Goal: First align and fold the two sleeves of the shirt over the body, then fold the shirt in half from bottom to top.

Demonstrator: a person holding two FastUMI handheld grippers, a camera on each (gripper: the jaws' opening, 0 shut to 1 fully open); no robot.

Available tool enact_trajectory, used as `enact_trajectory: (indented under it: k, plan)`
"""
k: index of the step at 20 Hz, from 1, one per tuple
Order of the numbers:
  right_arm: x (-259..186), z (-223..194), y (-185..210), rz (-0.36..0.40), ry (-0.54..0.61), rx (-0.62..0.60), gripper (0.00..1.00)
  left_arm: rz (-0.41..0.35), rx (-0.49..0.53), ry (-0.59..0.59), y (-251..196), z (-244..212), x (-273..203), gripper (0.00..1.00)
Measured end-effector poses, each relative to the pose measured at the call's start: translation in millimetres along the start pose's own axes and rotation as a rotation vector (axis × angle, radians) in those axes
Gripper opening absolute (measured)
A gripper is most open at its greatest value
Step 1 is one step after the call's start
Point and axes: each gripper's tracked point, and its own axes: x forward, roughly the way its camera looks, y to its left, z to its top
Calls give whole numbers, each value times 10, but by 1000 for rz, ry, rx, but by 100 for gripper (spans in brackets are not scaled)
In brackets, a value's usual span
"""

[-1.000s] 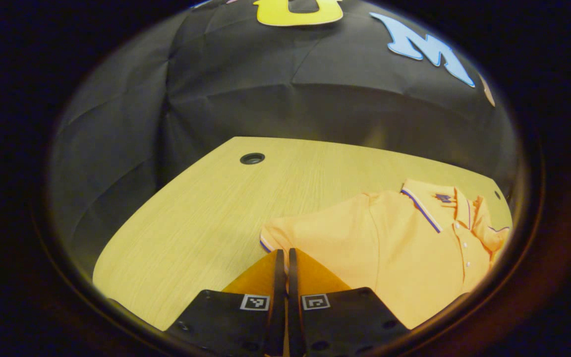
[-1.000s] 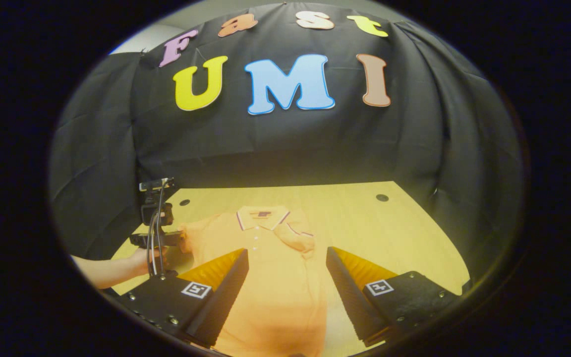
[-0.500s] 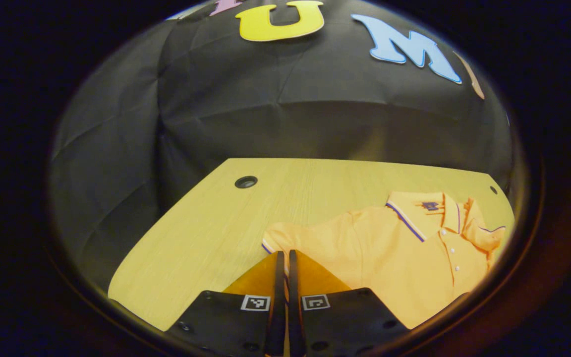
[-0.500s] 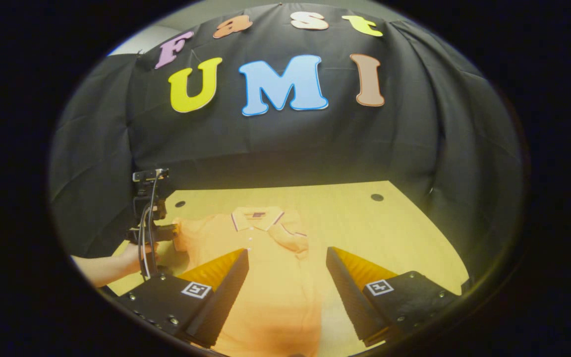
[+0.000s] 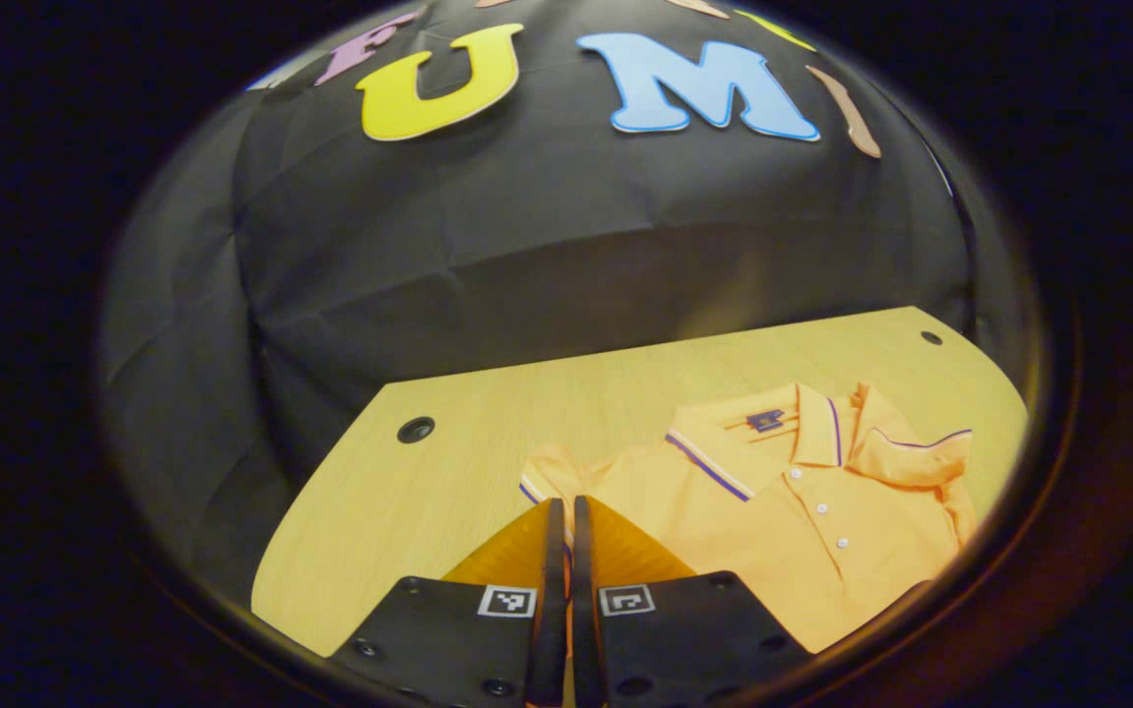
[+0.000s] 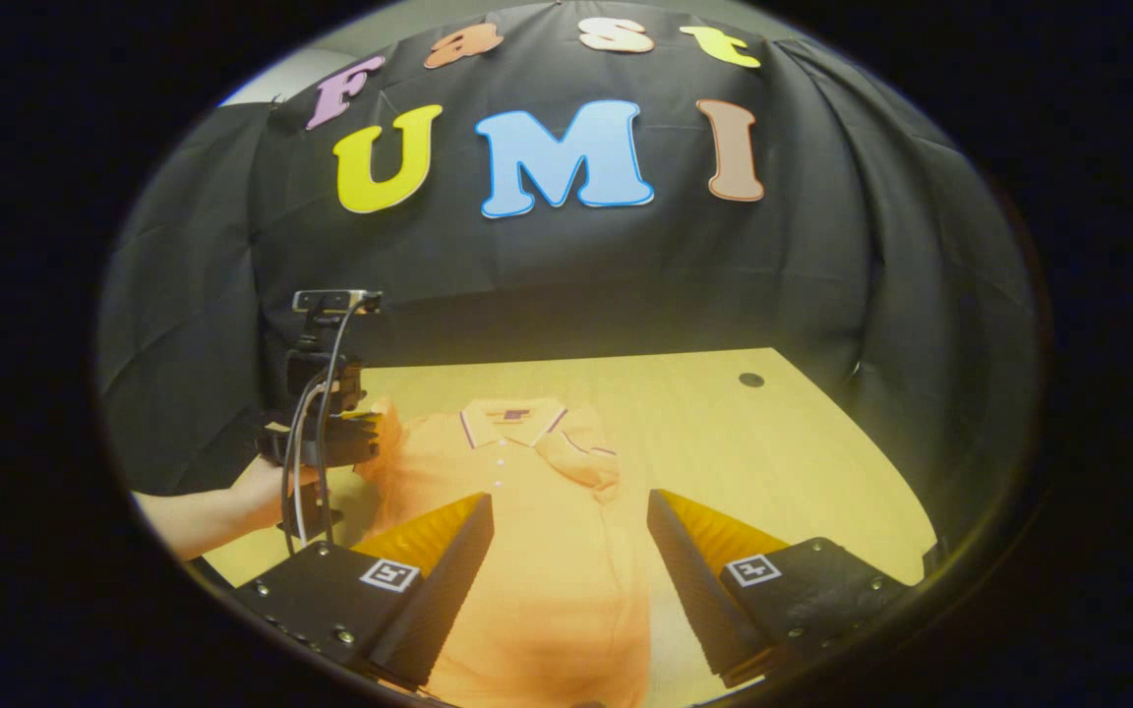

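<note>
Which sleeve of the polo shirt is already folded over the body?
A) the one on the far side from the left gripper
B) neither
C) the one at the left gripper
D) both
A: in the left gripper view the far sleeve lies folded across the chest of the polo shirt, while the left gripper is shut on the near sleeve, not yet laid over.

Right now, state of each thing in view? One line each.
shirt: flat on the table, front up, buttoned placket showing
right sleeve: already folded over the body
left sleeve: pinched at its cuff, raised off the table, not yet folded over
left claw: shut on the left sleeve
right claw: open, above the shirt body, holding nothing
table: shirt lying on it
</note>
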Motion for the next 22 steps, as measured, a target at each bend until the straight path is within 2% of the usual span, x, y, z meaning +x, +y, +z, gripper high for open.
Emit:
enact_trajectory:
  k: [4, 7, 9, 11, 13, 14, 15, 17, 18, 19, 20, 22]
  plan:
    - [-17, -36, -2, -6, 4, -4, 97, -52, 85, 31, -305, -71, 79, 9]
    - [-23, -57, -39, -25, 1, 5, 97, -72, 109, 56, -427, -145, 125, 10]
    - [-42, -80, -59, -43, 0, 3, 97, -102, 105, 75, -532, -201, 123, 16]
    - [-53, -99, -71, -56, -3, -5, 97, -128, 113, 83, -621, -240, 125, 18]
    - [-55, -128, -52, -52, -1, 4, 97, -159, 127, 70, -683, -214, 70, 15]
    - [-55, -150, -32, -44, 4, 11, 97, -170, 134, 59, -703, -197, 41, 25]
    - [-67, -159, -18, -37, 4, 14, 97, -179, 134, 47, -722, -170, 2, 45]
    - [-82, -166, -23, -26, 0, 2, 97, -189, 129, 34, -736, -127, -87, 61]
    - [-89, -162, -24, -21, -5, -10, 97, -197, 121, 29, -745, -106, -135, 55]
    - [-95, -167, -35, -13, -5, -22, 97, -200, 107, 25, -752, -86, -187, 80]
    - [-105, -168, -48, -5, -6, -33, 97, -196, 95, 18, -755, -73, -231, 81]
    - [-131, -162, -92, 9, -11, -47, 97, -192, 81, 6, -755, -54, -339, 93]
